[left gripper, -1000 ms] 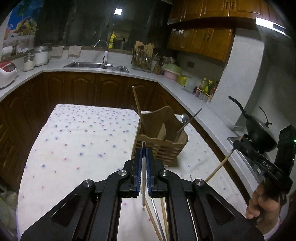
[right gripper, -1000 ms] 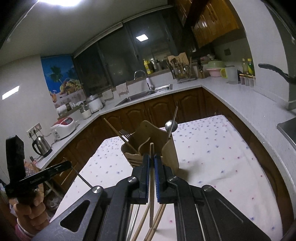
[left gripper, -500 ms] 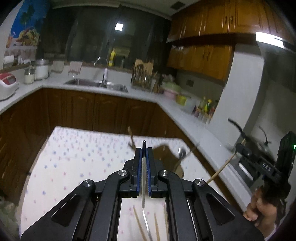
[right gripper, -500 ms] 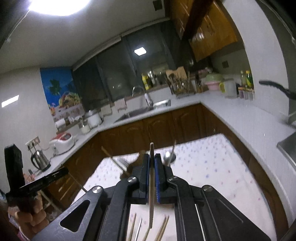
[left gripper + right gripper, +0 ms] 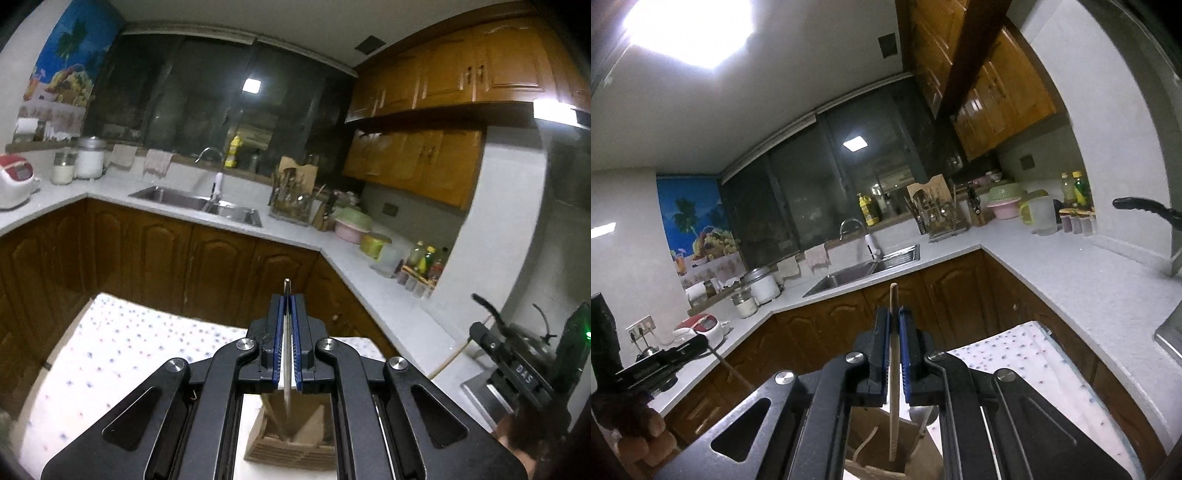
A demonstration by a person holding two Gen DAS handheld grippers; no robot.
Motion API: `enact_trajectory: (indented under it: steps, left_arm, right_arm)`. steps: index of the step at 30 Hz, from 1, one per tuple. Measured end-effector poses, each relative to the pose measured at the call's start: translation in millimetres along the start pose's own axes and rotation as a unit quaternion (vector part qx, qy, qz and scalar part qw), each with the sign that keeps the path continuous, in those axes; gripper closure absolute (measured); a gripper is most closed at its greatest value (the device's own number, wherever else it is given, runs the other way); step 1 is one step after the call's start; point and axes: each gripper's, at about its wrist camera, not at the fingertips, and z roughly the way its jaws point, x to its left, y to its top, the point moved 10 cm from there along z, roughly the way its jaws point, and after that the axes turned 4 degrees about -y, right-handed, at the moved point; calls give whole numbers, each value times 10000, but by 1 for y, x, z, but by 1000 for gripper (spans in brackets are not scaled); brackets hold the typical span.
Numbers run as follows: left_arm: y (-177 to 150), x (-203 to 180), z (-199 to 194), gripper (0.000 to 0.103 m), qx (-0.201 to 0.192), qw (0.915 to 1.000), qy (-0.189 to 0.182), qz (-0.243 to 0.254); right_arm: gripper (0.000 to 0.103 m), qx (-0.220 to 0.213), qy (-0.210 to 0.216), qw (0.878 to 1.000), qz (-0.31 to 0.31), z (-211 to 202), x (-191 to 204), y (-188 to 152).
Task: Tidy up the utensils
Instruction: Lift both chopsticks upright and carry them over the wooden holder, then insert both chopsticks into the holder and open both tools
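My left gripper (image 5: 287,301) is shut on a thin metal utensil (image 5: 287,369) that hangs down toward the wooden utensil holder (image 5: 291,439) on the dotted tablecloth (image 5: 122,343). My right gripper (image 5: 894,314) is shut on a wooden chopstick (image 5: 894,369) whose lower end points into the same holder (image 5: 886,454), where a metal spoon (image 5: 919,415) stands. Each gripper also shows in the other's view: the right one (image 5: 517,373) holding its chopstick, the left one (image 5: 653,365) at the left edge.
A white counter (image 5: 291,229) runs around the table, with a sink (image 5: 199,203), a dish rack (image 5: 291,195), bowls (image 5: 351,225) and bottles (image 5: 424,262). A black wok (image 5: 495,314) sits at the right. Brown cabinets (image 5: 166,266) stand behind the table.
Both grippers have risen and tilted upward, lifting their utensils off the table. The holder has dropped from the middle of each view to the bottom, under the held utensils.
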Motion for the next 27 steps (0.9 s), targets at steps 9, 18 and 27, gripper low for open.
enact_trajectory:
  steps: [9,18,27]
  left_arm:
    - [-62,24,41,99,472,9983,173,-308]
    - [-90,15,57,98,839,9963,173,-77]
    - [-91,15,57,98,918,9956,195,-67]
  right_arm:
    - [98,248,-223,9994,-134,37,-10,-48]
    - [97,772,-317,9964,-122,56,-21,-92]
    - [97,826,-341,9959,-115,56,-20,-93]
